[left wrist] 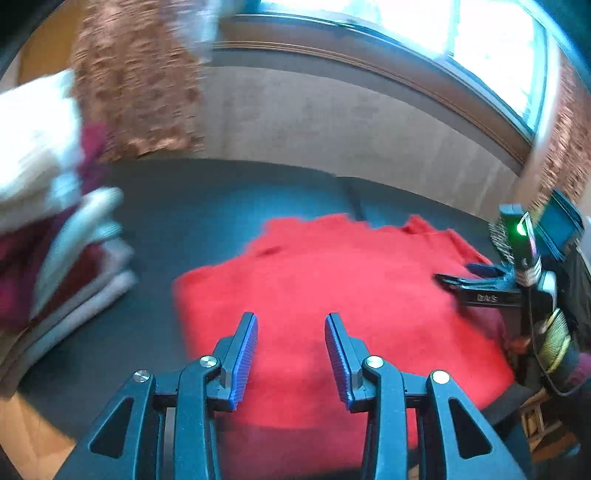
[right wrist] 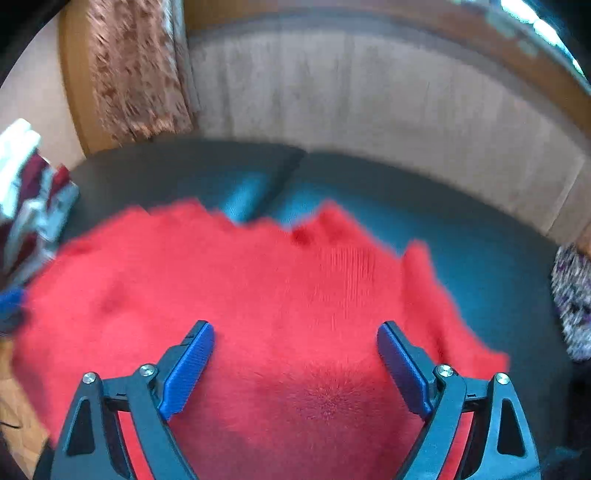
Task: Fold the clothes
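Note:
A red knitted garment (left wrist: 332,277) lies spread on a dark mat (left wrist: 203,206), its far edge uneven. My left gripper (left wrist: 291,321) hovers over the near part of it, blue pads apart with nothing between them. At the right of the left wrist view my right gripper (left wrist: 456,274) reaches over the garment's right side. In the right wrist view the red garment (right wrist: 277,288) fills the middle, and my right gripper (right wrist: 295,332) stands wide open above it, nothing between its fingers. Both views are motion-blurred.
A stack of folded white, grey and maroon clothes (left wrist: 55,258) sits on the mat's left side, also seen as the stack (right wrist: 29,206). A brown patterned curtain (left wrist: 136,85) and a window (left wrist: 443,29) are behind. A purple-patterned cloth (right wrist: 572,299) lies at the right.

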{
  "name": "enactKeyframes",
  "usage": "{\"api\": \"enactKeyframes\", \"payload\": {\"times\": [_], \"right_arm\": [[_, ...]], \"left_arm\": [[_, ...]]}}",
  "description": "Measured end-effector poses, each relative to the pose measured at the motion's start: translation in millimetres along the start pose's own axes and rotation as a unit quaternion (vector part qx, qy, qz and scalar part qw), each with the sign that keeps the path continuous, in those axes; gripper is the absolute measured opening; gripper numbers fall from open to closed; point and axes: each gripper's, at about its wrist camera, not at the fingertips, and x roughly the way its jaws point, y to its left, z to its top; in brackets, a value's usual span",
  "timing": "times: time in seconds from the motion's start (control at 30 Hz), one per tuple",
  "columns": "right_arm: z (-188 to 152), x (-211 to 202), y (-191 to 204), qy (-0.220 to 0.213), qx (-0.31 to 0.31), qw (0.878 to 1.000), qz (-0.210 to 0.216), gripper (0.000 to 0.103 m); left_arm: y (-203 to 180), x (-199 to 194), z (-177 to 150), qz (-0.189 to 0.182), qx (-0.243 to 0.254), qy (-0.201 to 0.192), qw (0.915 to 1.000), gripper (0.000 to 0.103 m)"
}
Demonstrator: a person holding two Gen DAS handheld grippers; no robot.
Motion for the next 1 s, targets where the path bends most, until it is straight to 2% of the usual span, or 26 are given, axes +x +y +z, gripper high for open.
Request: {"api": "enactKeyframes", "payload": {"times": [0.07, 0.13, 0.27, 0.37, 0.47, 0.57, 0.63, 0.73, 0.77, 0.8, 0.87, 0.9, 0.93, 1.0], "right_arm": [[-3.5, -3.6, -9.4, -0.024, 0.019, 0.999, 0.022, 0.103], [-2.8, -3.9, -8.8, -0.025, 0.018, 0.999, 0.024, 0.103], [-3.1, -6.2, -6.1, -0.031, 0.013, 0.999, 0.019, 0.103], [-3.2, -6.0, -6.4, -0.033, 0.014, 0.999, 0.018, 0.103], [-5.7, -6.8, -4.0, -0.034, 0.016, 0.999, 0.016, 0.103], [-5.6, -3.0, -5.4, -0.035, 0.016, 0.999, 0.017, 0.103], [-5.6, -0.2, -6.5, -0.036, 0.016, 0.999, 0.017, 0.103], [-4.6, 2.2, -5.9, -0.036, 0.016, 0.999, 0.017, 0.103], [-4.2, 1.1, -5.6, -0.037, 0.016, 0.999, 0.017, 0.103], [-4.6, 0.0, -5.7, -0.037, 0.016, 0.999, 0.017, 0.103], [-5.1, -1.5, -5.9, -0.037, 0.016, 0.999, 0.017, 0.103], [-4.9, -1.8, -5.8, -0.037, 0.016, 0.999, 0.018, 0.103], [-4.8, -1.9, -5.6, -0.038, 0.016, 0.999, 0.018, 0.103], [-4.3, -1.8, -5.3, -0.039, 0.016, 0.999, 0.019, 0.103]], "left_arm": [[25.1, -13.9, -12.8, 0.007, -0.012, 0.004, 0.9999, 0.038], [46.2, -25.4, -24.6, 0.003, -0.021, 0.01, 0.9997, 0.038], [68.5, -35.8, -42.5, -0.064, -0.054, 0.026, 0.9962, 0.038], [67.3, -26.9, -41.2, -0.093, -0.059, 0.032, 0.9934, 0.038], [58.6, -15.9, -36.3, -0.139, -0.06, 0.036, 0.9878, 0.038], [46.8, 0.9, -36.0, -0.156, -0.043, 0.064, 0.9847, 0.038], [43.5, 5.9, -38.4, -0.178, -0.051, 0.081, 0.9794, 0.036], [33.9, 3.7, -34.8, -0.204, -0.05, 0.084, 0.974, 0.019], [30.5, 4.0, -31.9, -0.203, -0.049, 0.088, 0.9739, 0.005], [29.4, 1.6, -28.8, -0.201, -0.052, 0.089, 0.9742, 0.005], [32.5, -13.8, -24.3, -0.218, -0.064, 0.078, 0.9707, 0.005], [33.6, -20.2, -24.6, -0.196, -0.049, 0.074, 0.9765, 0.005], [35.5, -15.6, -29.7, -0.164, -0.032, 0.092, 0.9816, 0.005], [42.2, 6.7, -47.9, -0.117, -0.014, 0.151, 0.9816, 0.006]]}}
